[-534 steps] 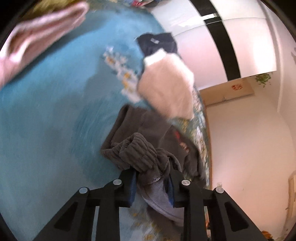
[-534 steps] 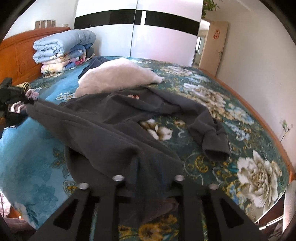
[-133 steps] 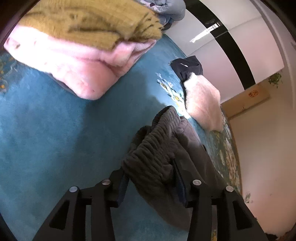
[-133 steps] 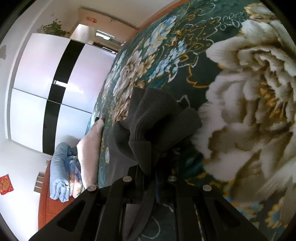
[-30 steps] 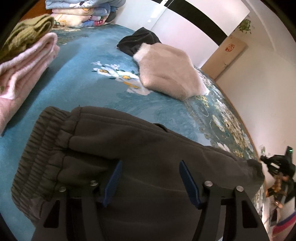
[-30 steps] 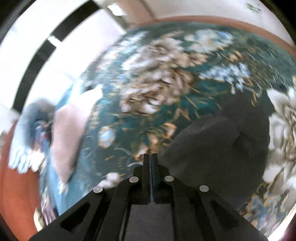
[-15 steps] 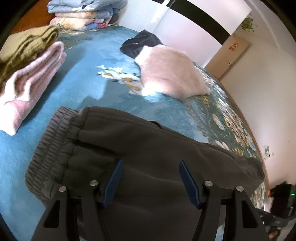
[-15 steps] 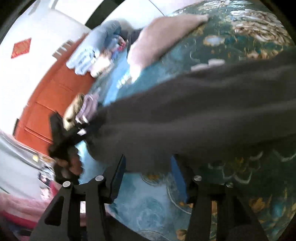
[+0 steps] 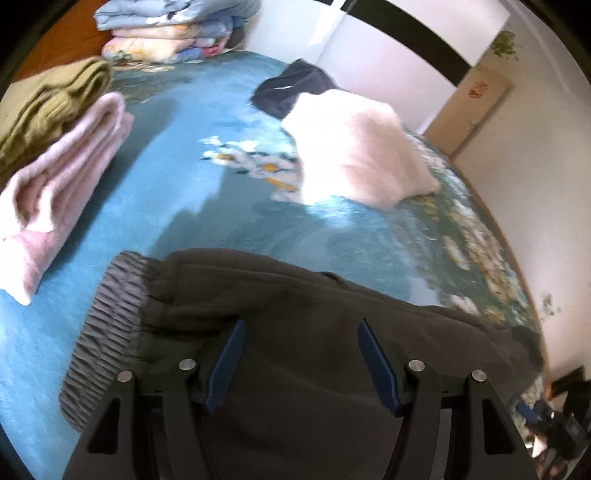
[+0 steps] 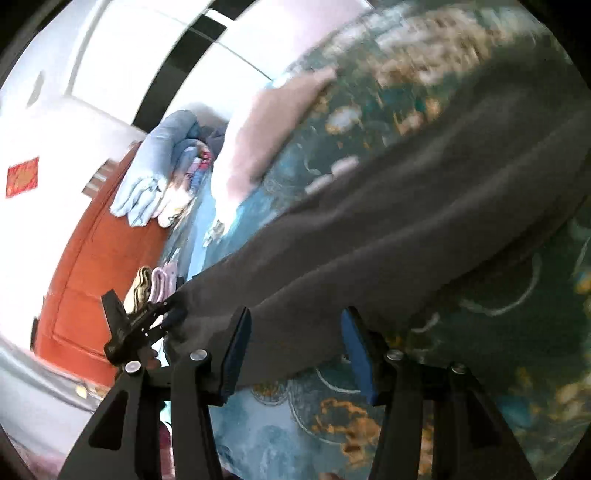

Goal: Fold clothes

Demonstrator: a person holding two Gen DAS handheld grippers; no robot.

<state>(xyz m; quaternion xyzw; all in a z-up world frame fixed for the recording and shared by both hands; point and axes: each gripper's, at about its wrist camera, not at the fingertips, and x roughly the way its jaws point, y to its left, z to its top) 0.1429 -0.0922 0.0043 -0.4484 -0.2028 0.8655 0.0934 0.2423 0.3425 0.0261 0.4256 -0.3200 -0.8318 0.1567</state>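
Left gripper (image 9: 299, 354) had its blue pads spread apart over the dark grey sweatpants (image 9: 295, 325), gripping nothing; cloth lay under and between the fingers without being pinched. Right gripper (image 10: 293, 345) also stood parted, blue pads either side of the pants' lower edge (image 10: 369, 251), not pressing on it.

The sweatpants lay stretched flat across the bed's floral bedspread (image 9: 192, 192), ribbed elastic waistband (image 9: 107, 332) at the left in the left wrist view, the leg running off to the right. In the right wrist view the left gripper (image 10: 133, 325) showed small at the far waistband end.

Further out on the bedspread: a folded pink fleece item (image 9: 62, 184) with a folded olive knit (image 9: 48, 107) on top of it, at the left. A fluffy white garment (image 9: 354, 155) sat mid-bed, touching a dark navy garment (image 9: 295, 88) behind it. A stack of folded quilts (image 9: 173, 33) sat at the orange-brown wooden headboard (image 10: 96, 251).

White wardrobe with a black band (image 9: 417, 33) stood behind. A red sign on the door (image 9: 480, 88) and a red square on the wall (image 10: 22, 177) were too blurred to read. No brand or label legible on any clothing.
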